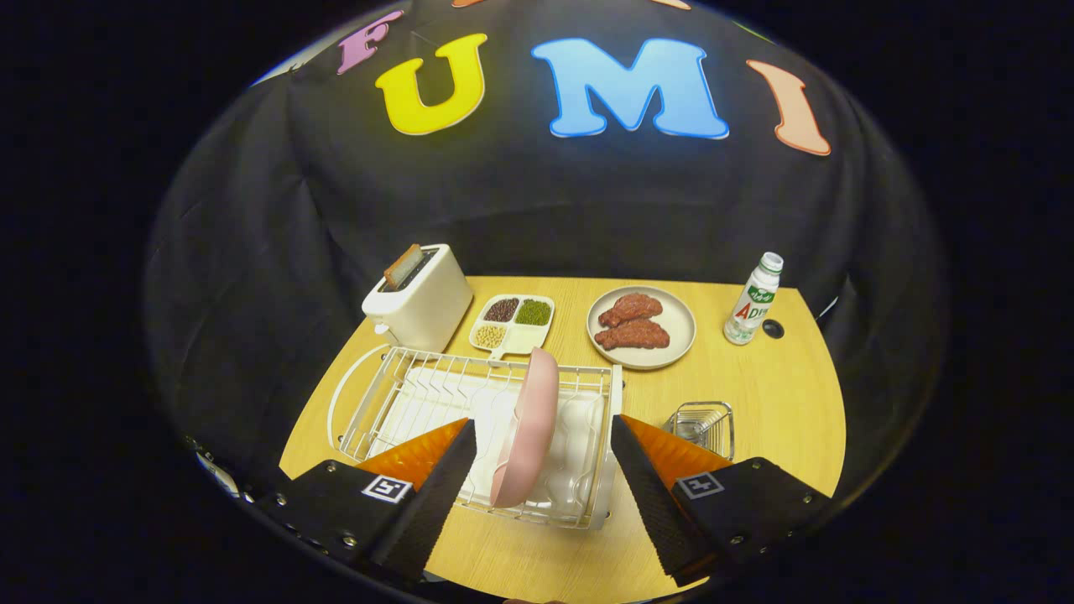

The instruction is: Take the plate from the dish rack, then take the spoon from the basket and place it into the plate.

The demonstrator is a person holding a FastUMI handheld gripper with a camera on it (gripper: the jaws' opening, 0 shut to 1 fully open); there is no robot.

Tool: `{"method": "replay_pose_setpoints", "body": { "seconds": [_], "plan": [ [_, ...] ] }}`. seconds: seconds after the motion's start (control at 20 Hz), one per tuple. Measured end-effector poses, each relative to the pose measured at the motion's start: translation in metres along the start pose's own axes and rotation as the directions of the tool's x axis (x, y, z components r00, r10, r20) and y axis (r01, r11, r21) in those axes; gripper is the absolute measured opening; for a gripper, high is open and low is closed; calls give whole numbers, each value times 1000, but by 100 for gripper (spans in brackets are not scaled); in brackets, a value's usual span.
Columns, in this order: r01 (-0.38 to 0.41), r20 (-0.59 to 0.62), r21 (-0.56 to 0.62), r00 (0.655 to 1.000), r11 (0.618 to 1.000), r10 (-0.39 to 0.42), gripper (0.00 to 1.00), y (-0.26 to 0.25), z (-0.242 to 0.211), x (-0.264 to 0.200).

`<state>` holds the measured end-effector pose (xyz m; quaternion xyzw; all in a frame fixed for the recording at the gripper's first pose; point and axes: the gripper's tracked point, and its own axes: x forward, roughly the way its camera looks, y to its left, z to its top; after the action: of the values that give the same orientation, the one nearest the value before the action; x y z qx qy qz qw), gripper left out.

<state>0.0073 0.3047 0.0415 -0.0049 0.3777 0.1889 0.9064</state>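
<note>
You're working in a staged kitchen booth: black cloth wall behind a small wooden table [780,403] set with a white toaster [419,300] holding toast, a divided dish of beans [512,323], a plate of raw meat [642,327], a drink bottle [753,300] and a white wire dish rack [403,394].

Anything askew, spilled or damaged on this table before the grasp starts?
Nothing stands out. The pink plate stands on edge in the dish rack, between the open fingers. The toaster, bean tray and bottle sit upright and tidy.
</note>
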Motion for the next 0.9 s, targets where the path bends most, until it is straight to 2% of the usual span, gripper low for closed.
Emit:
{"method": "replay_pose_setpoints", "body": {
  "seconds": [0.15, 0.5, 0.6, 0.65, 0.7, 0.75, 0.8, 0.9],
  "plan": [
    [11, -109, -9, 994, 1000, -11, 99, -4, -4, 23],
    [46, -323, 106, 946, 993, -10, 97, -15, -20, 78],
    [57, -384, 152, 923, 987, 6, 82, -14, -26, 83],
    [70, -418, 183, 908, 981, 13, 82, -11, -30, 85],
    [72, -445, 225, 895, 972, 37, 61, -4, -36, 90],
    [106, -472, 221, 881, 970, 11, 50, -6, -37, 90],
    [101, -480, 201, 877, 974, 8, 33, -5, -37, 92],
    [139, -492, 128, 868, 982, -59, 30, -8, -36, 90]
  ]
}}
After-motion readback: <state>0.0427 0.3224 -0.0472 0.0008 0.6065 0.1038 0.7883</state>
